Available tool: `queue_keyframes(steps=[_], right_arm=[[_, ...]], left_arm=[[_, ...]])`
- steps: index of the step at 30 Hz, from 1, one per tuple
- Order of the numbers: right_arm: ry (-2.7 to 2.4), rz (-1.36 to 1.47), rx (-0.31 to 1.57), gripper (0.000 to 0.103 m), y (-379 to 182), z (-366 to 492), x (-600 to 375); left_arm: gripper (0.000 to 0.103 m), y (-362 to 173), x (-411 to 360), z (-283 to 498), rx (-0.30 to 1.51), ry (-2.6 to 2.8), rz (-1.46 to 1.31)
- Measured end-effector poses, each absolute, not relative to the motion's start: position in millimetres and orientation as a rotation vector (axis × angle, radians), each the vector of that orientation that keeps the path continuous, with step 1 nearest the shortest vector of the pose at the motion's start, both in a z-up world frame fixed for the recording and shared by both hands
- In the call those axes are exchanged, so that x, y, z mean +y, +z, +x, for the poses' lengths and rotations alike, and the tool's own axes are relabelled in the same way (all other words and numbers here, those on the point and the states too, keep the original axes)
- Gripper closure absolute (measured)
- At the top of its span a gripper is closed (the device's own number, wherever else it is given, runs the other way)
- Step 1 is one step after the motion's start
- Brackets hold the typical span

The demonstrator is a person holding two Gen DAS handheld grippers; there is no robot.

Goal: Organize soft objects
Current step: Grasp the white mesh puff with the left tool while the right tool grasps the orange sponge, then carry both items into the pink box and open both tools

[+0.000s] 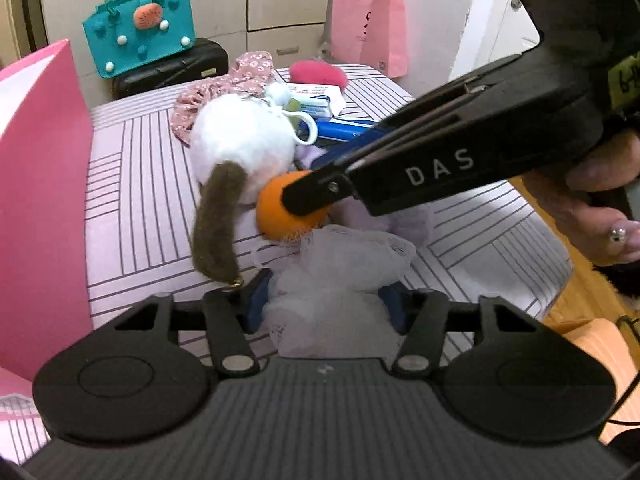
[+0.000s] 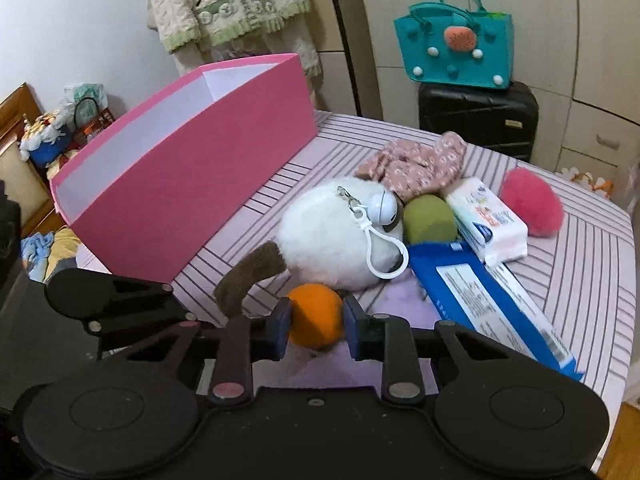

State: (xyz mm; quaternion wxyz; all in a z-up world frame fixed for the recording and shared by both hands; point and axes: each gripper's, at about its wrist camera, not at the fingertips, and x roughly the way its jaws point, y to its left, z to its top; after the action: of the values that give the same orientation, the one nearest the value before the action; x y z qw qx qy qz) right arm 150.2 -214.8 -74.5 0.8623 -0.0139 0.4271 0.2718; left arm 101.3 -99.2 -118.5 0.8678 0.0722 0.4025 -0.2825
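An orange ball (image 2: 316,314) lies on the striped bed against a white plush toy (image 2: 332,232) with a brown ear. My right gripper (image 2: 316,322) is shut on it, one blue pad on each side. In the left wrist view the same gripper (image 1: 308,196) reaches in from the upper right onto the orange ball (image 1: 272,216). Just in front of the ball lies a white mesh puff (image 1: 336,276). My left gripper (image 1: 325,306) has both blue pads against it, so it fills the gap between them. An open pink box (image 2: 192,160) stands to the left.
Behind the plush toy lie a floral cloth (image 2: 416,164), a green ball (image 2: 428,220), a wipes pack (image 2: 488,220), a pink pom (image 2: 532,204) and a blue package (image 2: 492,300). A teal bag (image 2: 456,48) sits on a black suitcase (image 2: 476,120) beyond the bed. The bed edge (image 1: 552,276) drops off at right.
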Motion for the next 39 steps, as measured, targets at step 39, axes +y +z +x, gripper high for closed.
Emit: queue_keyframes(steps=[39], right_arm=[[0.602,-0.05,0.904,0.073,-14,90,-184]], left_arm=[[0.068,-44,-13,80,0.973,-0.66,0.146]])
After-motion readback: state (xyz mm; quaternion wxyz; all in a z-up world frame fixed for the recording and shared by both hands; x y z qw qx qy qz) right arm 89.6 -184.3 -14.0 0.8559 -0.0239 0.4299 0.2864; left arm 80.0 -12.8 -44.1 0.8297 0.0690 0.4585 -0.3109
